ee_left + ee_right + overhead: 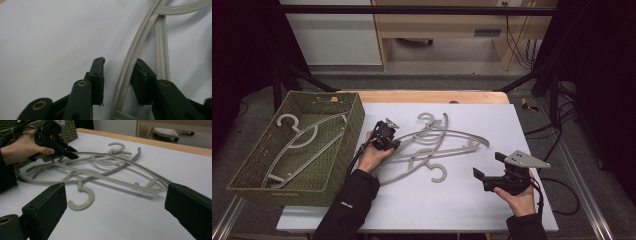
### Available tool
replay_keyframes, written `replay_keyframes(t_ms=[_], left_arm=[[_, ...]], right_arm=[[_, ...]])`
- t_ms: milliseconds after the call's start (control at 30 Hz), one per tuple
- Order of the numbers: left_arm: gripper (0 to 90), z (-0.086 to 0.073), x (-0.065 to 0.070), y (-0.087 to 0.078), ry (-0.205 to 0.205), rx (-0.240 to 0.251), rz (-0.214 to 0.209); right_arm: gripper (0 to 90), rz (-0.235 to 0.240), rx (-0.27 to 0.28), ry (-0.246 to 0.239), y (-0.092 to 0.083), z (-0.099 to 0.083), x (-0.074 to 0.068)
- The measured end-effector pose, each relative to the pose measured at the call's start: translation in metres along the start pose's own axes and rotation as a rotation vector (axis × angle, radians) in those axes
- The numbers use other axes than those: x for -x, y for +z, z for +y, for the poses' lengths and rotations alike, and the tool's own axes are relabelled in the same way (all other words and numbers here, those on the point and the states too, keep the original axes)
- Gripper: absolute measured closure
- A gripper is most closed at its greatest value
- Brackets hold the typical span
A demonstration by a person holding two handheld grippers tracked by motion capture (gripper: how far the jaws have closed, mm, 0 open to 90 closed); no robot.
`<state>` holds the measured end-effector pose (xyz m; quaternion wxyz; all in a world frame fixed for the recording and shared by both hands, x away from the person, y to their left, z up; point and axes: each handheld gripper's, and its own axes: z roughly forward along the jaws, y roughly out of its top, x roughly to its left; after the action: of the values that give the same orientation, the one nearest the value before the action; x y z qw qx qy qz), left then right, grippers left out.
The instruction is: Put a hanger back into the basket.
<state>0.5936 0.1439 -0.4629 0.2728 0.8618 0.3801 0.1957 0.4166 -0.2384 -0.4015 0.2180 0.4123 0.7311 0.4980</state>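
White sheet over a wooden table point(432, 96), dark floor and pale cabinets beyond.

Item 1: woven basket point(354, 127), olive, at the left edge of the table. Holds one grey hanger point(307, 142) lying flat inside, hook toward the far left corner; probably the place where sorted hangers are put.

Item 2: tangle of grey plastic hangers point(437, 145), mid-table, just right of the basket. Arms cross and overlap, hooks pointing different ways, one hook point(439, 172) curling toward the near edge. Interlocked, so one is unlikely to lift free without dragging the rest.

Item 3: left gripper point(116, 75), at the left side of the pile. Jaws partly open, straddling one curved hanger arm point(130, 62); the arm lies against the right-hand pad with a clear gap at the other, so nothing is clamped. Placed at the end nearest the basket, likely for a short carry.

Item 4: right gripper point(489, 166), held near the right corner, well apart from the pile. Jaws wide open, empty, pointing at the tangle, seemingly ready to steady it.
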Motion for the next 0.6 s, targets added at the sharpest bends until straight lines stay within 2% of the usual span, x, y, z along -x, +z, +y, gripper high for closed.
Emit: replay_keyframes(t_ms=[200, 300, 333, 367, 400, 433, 500, 600], left_arm=[[74.2, 0.001, 0.005, -0.007, 0.039, -0.024, -0.008], [79.1, 0.001, 0.006, -0.01, 0.048, -0.023, -0.018], [80.4, 0.001, 0.007, -0.012, 0.052, -0.017, -0.008], [80.4, 0.001, 0.007, -0.014, 0.05, -0.012, -0.005], [81.9, 0.001, 0.005, -0.021, 0.021, 0.002, -0.031], [81.9, 0.0, 0.004, -0.024, 0.012, 0.013, -0.036], [82.0, 0.0, 0.003, -0.027, 0.005, 0.019, -0.046], [82.0, 0.0, 0.005, -0.034, 0.002, 0.04, -0.038]], right_arm=[[4.3, 0.002, 0.0, 0.0, 0.0, 0.0, -0.001], [4.3, 0.0, 0.001, 0.004, 0.0, 0.0, -0.001], [4.3, 0.0, 0.0, 0.003, 0.0, 0.0, -0.001], [4.3, 0.0, 0.0, 0.003, 0.0, 0.0, -0.001], [4.3, 0.0, 0.003, 0.005, -0.001, 0.0, -0.001], [4.3, 0.0, 0.003, 0.004, -0.001, 0.0, -0.001], [4.3, -0.001, 0.003, 0.003, -0.001, 0.0, -0.001], [4.3, -0.001, 0.003, 0.003, -0.001, 0.0, -0.001]])
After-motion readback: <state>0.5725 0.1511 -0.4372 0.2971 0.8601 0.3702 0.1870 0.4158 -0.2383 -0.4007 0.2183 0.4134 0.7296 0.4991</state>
